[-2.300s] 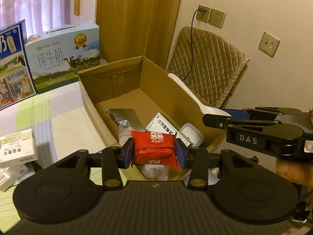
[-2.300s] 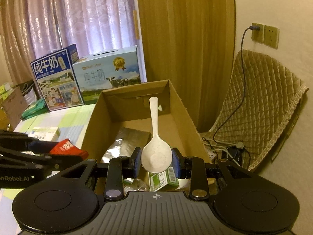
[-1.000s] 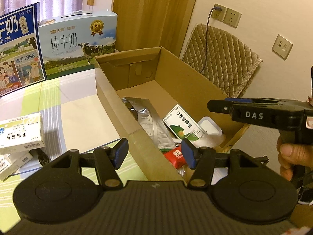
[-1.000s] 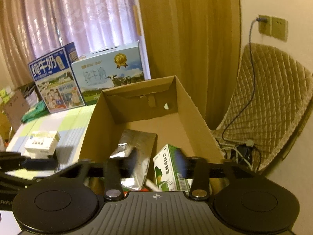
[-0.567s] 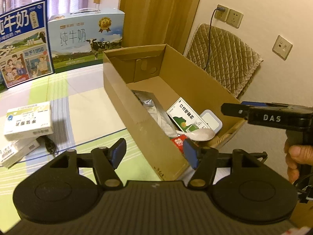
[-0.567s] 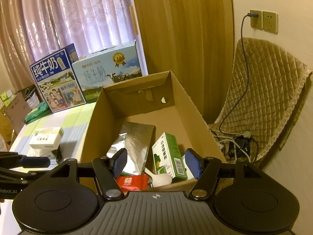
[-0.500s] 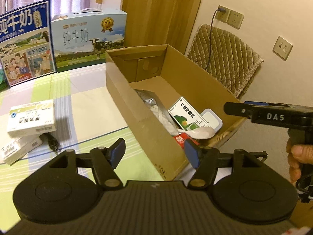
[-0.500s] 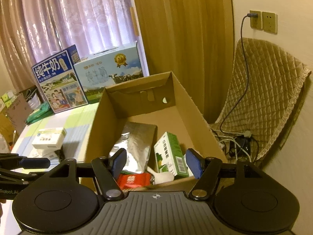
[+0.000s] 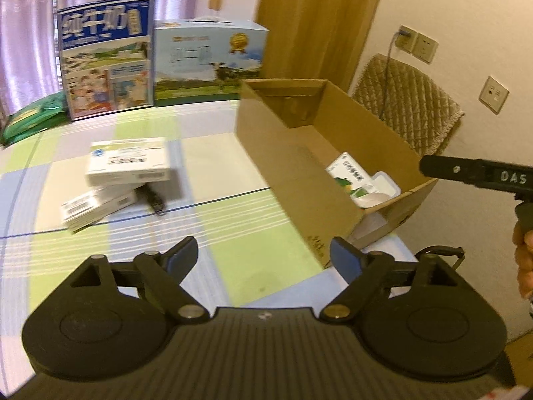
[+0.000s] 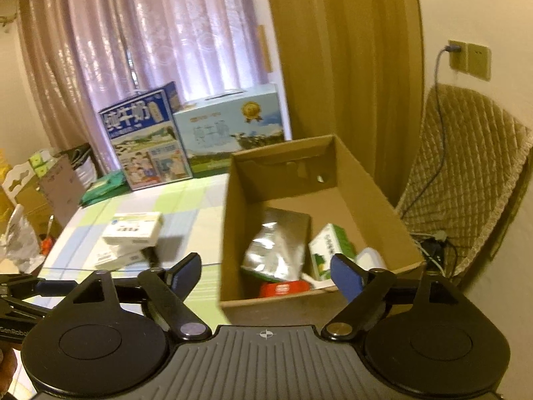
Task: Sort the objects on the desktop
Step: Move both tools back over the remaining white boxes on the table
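Observation:
An open cardboard box [image 9: 293, 166] [image 10: 376, 196] stands at the table's right end. Inside lie a silver foil pouch [image 10: 276, 243], a green and white carton [image 10: 328, 245] [image 9: 351, 175], a red packet [image 10: 283, 288] and a white container [image 9: 386, 181]. Two stacked white medicine boxes [image 9: 128, 161] [image 10: 133, 230] rest on the tablecloth left of it, beside a small dark object [image 9: 155, 200]. My left gripper [image 9: 263, 260] is open and empty over the cloth, near the box's front corner. My right gripper [image 10: 265, 275] is open and empty, held back from the box's near wall.
Two blue milk cartons [image 9: 106, 53] [image 9: 208, 60] stand at the table's back edge, with a green packet [image 9: 30, 118] to their left. A quilted chair [image 10: 466, 173] and a wall socket with a cable [image 9: 408, 38] sit right of the table. Clutter [image 10: 20, 233] lies far left.
Both grippers let go: the red packet and the white spoon dropped into the box. Both then drew back from the box, and the left one swung left toward the medicine boxes.

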The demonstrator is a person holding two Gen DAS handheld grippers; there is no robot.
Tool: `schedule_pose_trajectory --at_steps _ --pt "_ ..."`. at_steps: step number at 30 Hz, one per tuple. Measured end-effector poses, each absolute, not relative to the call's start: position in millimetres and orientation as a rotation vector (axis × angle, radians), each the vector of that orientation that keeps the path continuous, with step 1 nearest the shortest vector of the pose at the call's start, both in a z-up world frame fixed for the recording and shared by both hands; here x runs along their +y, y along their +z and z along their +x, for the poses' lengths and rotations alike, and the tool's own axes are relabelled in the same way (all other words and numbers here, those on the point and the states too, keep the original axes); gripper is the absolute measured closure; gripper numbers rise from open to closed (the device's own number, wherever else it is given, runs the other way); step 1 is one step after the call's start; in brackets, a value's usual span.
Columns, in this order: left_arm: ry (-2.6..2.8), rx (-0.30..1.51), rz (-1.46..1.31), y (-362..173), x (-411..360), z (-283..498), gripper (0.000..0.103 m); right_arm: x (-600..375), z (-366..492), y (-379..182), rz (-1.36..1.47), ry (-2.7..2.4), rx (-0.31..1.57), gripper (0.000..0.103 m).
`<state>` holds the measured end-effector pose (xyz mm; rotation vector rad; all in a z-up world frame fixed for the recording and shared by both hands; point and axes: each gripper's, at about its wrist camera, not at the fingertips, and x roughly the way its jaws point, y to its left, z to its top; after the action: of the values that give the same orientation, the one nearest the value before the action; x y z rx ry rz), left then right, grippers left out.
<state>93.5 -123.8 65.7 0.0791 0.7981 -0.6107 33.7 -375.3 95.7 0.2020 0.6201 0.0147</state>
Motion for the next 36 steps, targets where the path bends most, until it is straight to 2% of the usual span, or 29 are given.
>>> schedule_pose_trajectory --at_steps 8,19,36 --pt "-0.515 0.781 0.056 71.7 -62.5 82.6 0.007 -328.7 31.1 105.3 0.167 0.087 0.608 0.002" --pt "-0.452 0.783 0.038 69.8 -10.8 79.5 0.005 -283.0 35.7 105.7 0.115 0.166 0.629 0.002" --pt "-0.471 0.81 0.113 53.5 8.6 103.4 0.005 -247.7 61.2 85.2 -0.064 0.289 0.695 0.002"
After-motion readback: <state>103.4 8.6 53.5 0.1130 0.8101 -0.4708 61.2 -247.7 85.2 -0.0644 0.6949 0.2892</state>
